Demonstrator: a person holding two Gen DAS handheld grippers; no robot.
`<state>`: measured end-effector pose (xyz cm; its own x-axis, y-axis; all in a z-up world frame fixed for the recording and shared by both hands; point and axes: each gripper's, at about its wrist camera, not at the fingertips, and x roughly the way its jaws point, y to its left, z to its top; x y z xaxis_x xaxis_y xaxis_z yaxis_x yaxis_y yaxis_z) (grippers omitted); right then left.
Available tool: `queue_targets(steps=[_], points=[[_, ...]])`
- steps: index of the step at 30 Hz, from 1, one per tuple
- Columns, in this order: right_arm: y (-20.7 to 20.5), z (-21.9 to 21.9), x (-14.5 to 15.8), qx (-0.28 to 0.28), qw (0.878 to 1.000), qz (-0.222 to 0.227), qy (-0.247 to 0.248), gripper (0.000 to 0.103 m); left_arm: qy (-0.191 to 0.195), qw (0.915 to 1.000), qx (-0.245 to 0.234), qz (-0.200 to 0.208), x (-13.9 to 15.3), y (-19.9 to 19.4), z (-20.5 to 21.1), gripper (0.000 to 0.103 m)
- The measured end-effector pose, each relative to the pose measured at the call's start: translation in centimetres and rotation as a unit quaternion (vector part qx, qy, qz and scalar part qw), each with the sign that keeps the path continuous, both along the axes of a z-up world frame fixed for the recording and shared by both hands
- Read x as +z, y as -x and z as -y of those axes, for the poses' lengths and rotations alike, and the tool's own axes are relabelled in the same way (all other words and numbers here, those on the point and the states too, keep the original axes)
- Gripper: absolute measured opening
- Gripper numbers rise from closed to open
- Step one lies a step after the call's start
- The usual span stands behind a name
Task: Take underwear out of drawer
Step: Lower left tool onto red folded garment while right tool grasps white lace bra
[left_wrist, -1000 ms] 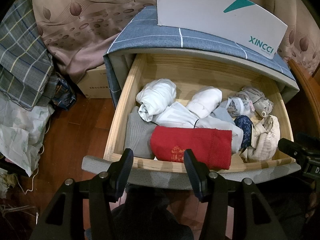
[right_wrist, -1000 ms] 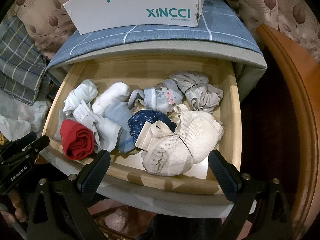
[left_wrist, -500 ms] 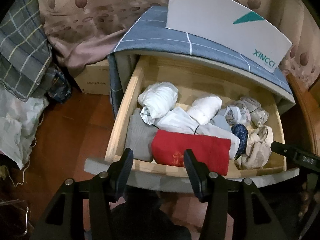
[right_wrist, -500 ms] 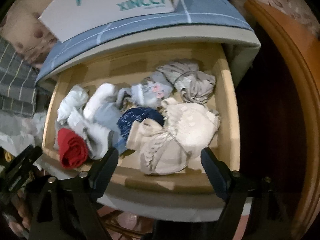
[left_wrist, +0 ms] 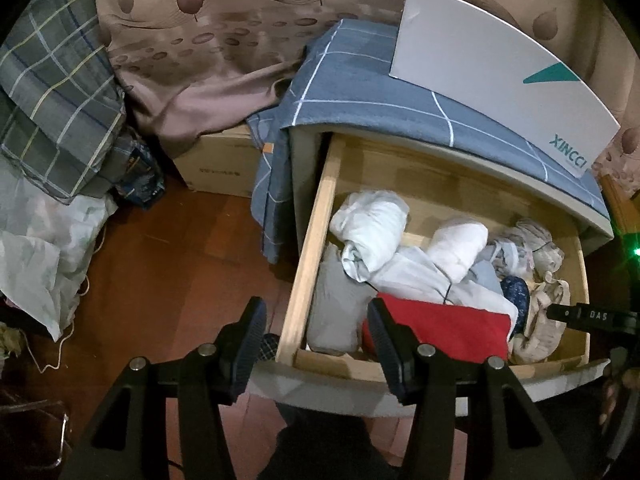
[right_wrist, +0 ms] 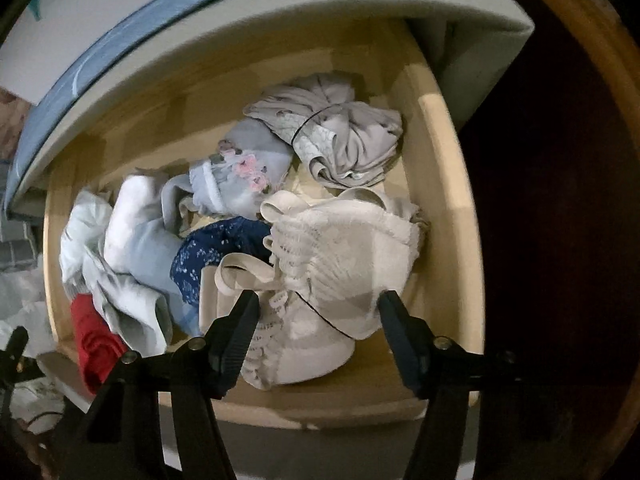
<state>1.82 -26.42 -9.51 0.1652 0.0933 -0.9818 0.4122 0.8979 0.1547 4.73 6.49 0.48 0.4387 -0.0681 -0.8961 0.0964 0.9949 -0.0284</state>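
cream lace underwear (right_wrist: 340, 280) is lying in the drawer's (right_wrist: 444, 152) front right corner, so the right claw (right_wrist: 316, 308) is straddling it, jaws closing but not yet gripping. the left claw (left_wrist: 316, 326) is hovering open and empty over the front left corner, keeping clear.

Dim room: reddish wooden floor (left_wrist: 168, 280), brown leaf-print curtain (left_wrist: 240, 40) behind, plaid bedding (left_wrist: 60, 112) at left

We see a dim room, lit from above onto the open drawer (left_wrist: 308, 248), whose pale wood glows. Dark fisheye corners bend every edge. The right wrist view is softly blurred, the white box (right_wrist: 100, 4) smeared; a green glare spot sits far right in the left view.
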Motion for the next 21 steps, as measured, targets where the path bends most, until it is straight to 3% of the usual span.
queue_targets(steps=[12, 21], points=[[-3.2, -0.2, -4.2, -0.001, 0.999, -0.048, 0.008, 0.081, -0.01, 0.9989, -0.035, -0.028, -1.1, -1.4, 1.1, 0.054], [-5.0, -0.6, -6.9, 0.019, 0.997, -0.067, 0.019, 0.084, 0.025, 0.9935, -0.086, -0.071, -1.3, -1.3, 4.1, 0.054]])
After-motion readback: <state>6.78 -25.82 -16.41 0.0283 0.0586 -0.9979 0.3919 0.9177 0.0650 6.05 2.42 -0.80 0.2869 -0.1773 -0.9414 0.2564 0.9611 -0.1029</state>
